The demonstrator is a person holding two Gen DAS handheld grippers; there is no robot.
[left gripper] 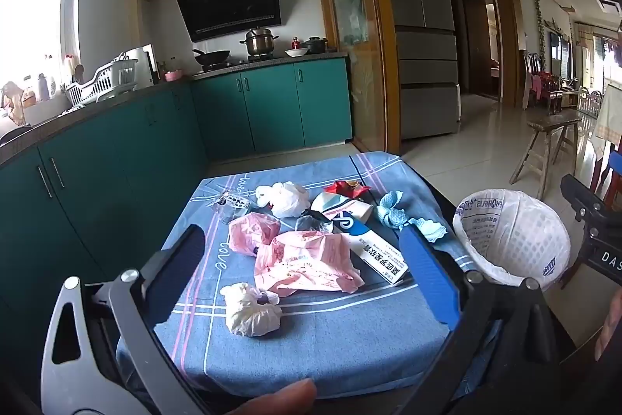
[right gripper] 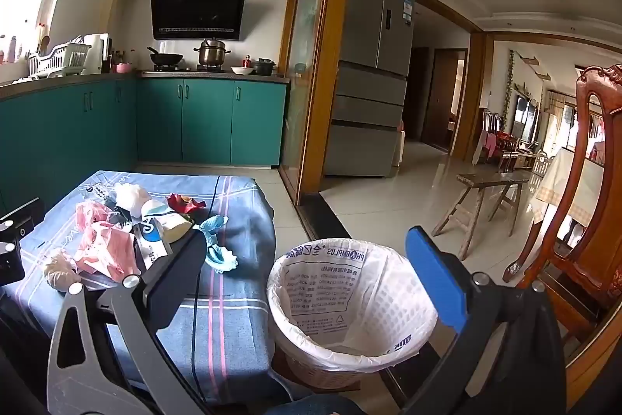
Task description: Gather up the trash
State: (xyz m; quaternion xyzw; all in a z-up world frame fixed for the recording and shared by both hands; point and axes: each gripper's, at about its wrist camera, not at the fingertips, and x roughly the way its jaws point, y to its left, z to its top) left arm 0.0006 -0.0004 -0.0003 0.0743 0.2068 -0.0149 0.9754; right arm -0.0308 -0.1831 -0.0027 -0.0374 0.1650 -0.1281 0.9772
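Left wrist view shows the left gripper [left gripper: 307, 259] spread open, empty, above the crumpled pink plastic bag [left gripper: 307, 259]; it should descend squarely, pinching its raised folds, while the right gripper [right gripper: 315, 279], likewise open, waits over the white-lined wicker bin [right gripper: 350, 310].

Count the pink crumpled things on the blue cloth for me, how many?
2. A small pink bag sits mid-cloth, left of the white-and-blue box. A bigger pink wrapper lies just in front of it, nearer the camera. More could hide underneath the pile.
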